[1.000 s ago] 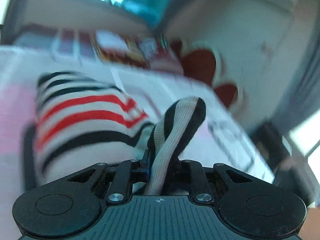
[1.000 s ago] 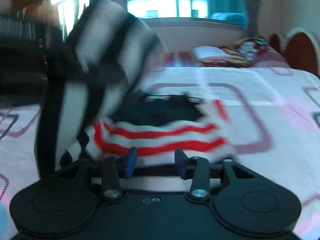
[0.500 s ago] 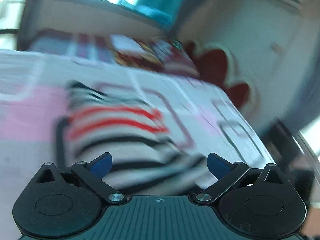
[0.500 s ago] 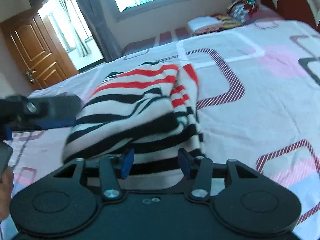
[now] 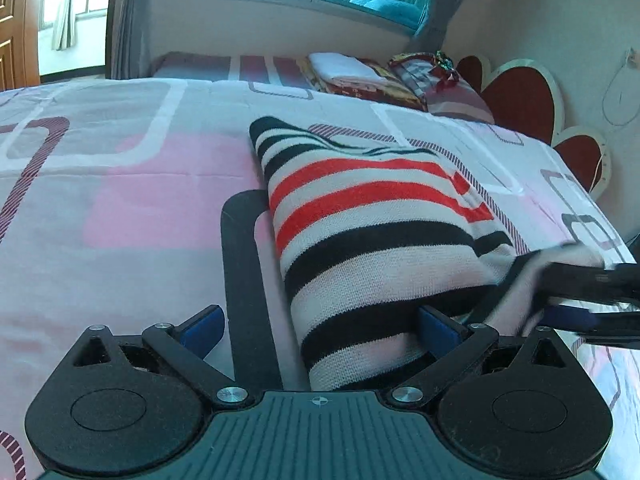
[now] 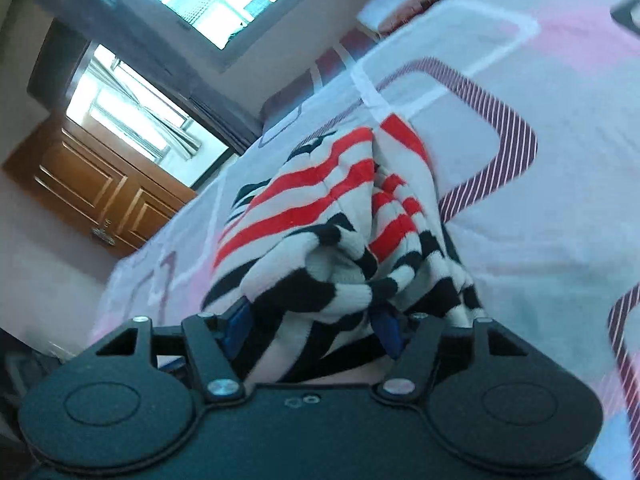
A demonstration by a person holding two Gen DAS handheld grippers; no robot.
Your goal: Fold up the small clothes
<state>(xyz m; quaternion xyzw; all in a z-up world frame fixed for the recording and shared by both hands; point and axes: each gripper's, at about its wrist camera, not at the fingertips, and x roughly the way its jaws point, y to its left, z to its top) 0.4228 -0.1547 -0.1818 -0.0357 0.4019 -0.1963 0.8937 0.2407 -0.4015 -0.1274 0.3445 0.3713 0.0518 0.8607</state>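
Observation:
A small knit sweater [image 5: 372, 232] with red, black and white stripes lies folded on the bed. My left gripper [image 5: 320, 326] is open, its blue pads wide apart, with the sweater's near edge between them. The right gripper shows at the right edge of the left wrist view [image 5: 592, 292], at the sweater's corner. In the right wrist view my right gripper [image 6: 316, 328] has its blue pads on either side of a bunched fold of the sweater [image 6: 320, 216], close on the cloth. The view is tilted.
The bed sheet [image 5: 120, 200] is pink and white with rounded square prints. Folded clothes and pillows [image 5: 360, 76] lie at the far end. A red heart-shaped headboard [image 5: 520, 96] stands at the right. A wooden door [image 6: 100, 196] and windows are behind.
My left gripper let go of the sweater's cuff and opened wide. The sweater dropped onto the bed folded. My right gripper tilted and closed in on the sweater's bunched edge.

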